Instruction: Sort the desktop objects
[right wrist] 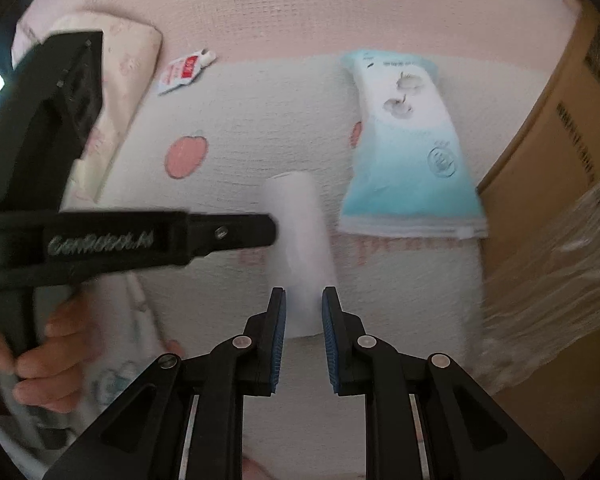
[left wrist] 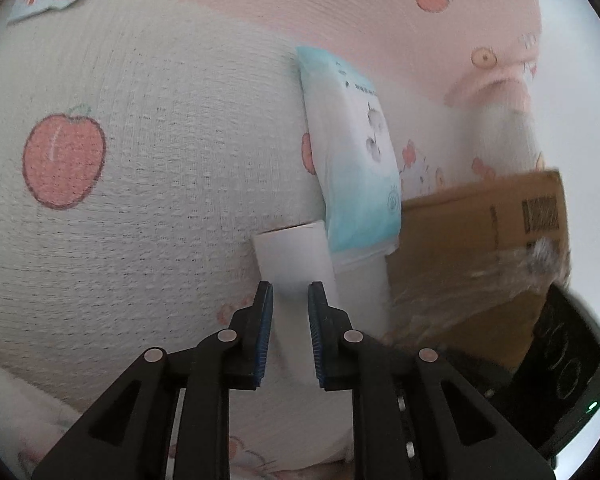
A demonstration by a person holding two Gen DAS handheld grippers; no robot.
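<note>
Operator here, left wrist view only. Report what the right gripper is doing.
Observer: The right gripper is shut on the near end of the white box.
Operator: Tell me what lies out of frame beyond the sachet.
Observer: A folded pale cushion lies just left of the red-and-white sachet.
Operator: Say what is holding the left gripper.
Observer: A hand grips the handle of the left gripper.
</note>
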